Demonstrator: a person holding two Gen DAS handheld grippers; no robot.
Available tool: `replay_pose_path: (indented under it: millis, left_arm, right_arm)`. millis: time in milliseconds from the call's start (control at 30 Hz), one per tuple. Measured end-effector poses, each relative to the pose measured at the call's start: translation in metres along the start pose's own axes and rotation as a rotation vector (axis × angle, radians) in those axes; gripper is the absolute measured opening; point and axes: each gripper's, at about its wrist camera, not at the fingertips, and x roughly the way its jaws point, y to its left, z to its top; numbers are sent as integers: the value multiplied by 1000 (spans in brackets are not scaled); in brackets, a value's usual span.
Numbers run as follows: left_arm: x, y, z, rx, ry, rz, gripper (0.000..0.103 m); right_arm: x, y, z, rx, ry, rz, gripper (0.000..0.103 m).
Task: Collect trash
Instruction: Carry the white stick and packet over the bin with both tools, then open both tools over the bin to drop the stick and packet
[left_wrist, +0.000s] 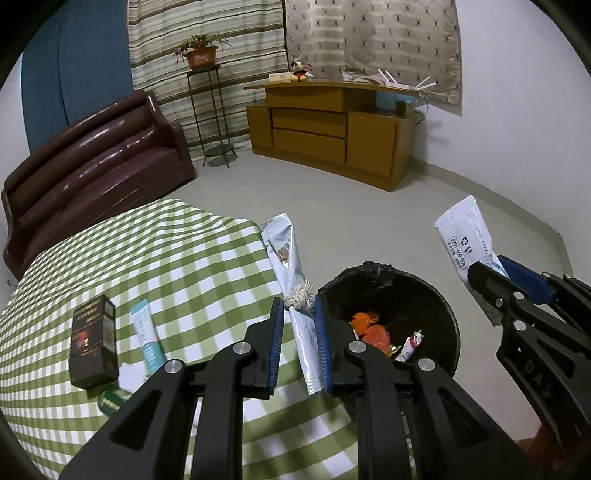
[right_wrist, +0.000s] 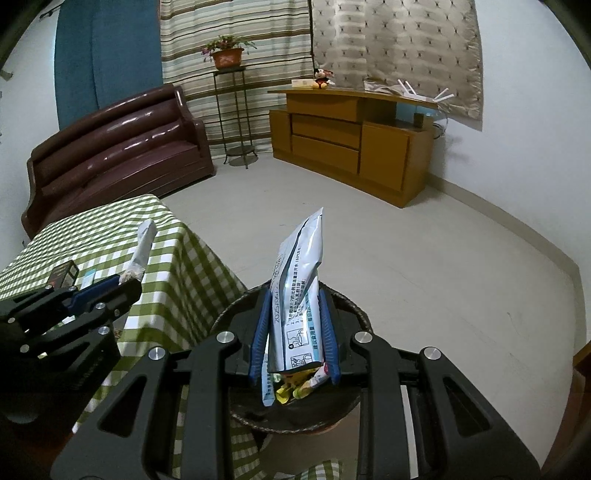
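Note:
My left gripper (left_wrist: 299, 310) is shut on a long silver wrapper (left_wrist: 286, 254) with a knotted string, held at the table's right edge beside the black trash bin (left_wrist: 439, 295). The bin holds orange and white scraps (left_wrist: 373, 332). My right gripper (right_wrist: 293, 314) is shut on a white printed pouch (right_wrist: 301, 266) and holds it upright right over the bin (right_wrist: 354, 306). In the left wrist view the right gripper (left_wrist: 484, 280) with its pouch (left_wrist: 461, 232) is at the right. In the right wrist view the left gripper (right_wrist: 125, 282) with its wrapper (right_wrist: 142, 247) is at the left.
On the green checked tablecloth (left_wrist: 166, 251) lie a dark box (left_wrist: 92, 343), a small teal-and-white tube (left_wrist: 147, 339), a white scrap and a green round item (left_wrist: 110, 402). A brown sofa (left_wrist: 92, 166), a plant stand (left_wrist: 214, 110) and a wooden cabinet (left_wrist: 332, 133) stand at the back.

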Motion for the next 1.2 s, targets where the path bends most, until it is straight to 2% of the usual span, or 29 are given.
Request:
replay_pose_path:
  millis: [400, 467, 500, 533, 733, 933, 1200]
  left_arm:
    - [21, -13, 8, 30, 24, 1, 19]
    - [25, -15, 8, 37, 33, 9, 26]
    - [27, -15, 8, 36, 36, 10, 30]
    - [29, -17, 9, 33, 40, 11, 36]
    - [30, -17, 6, 22, 48, 16, 49]
    - [26, -15, 5, 11, 44, 16, 54]
    - [13, -8, 2, 2, 32, 13, 54]
  right_arm:
    - [13, -20, 2, 43, 12, -19, 27]
    - [16, -23, 1, 59, 19, -18, 31]
    - [17, -26, 0, 75, 22, -19, 38]
    - [19, -27, -1, 83, 26, -18, 39]
    - [19, -27, -1, 87, 21, -27, 39]
    - [15, -25, 0, 79, 13, -28, 40]
    - [12, -18, 0, 66, 9, -17, 40]
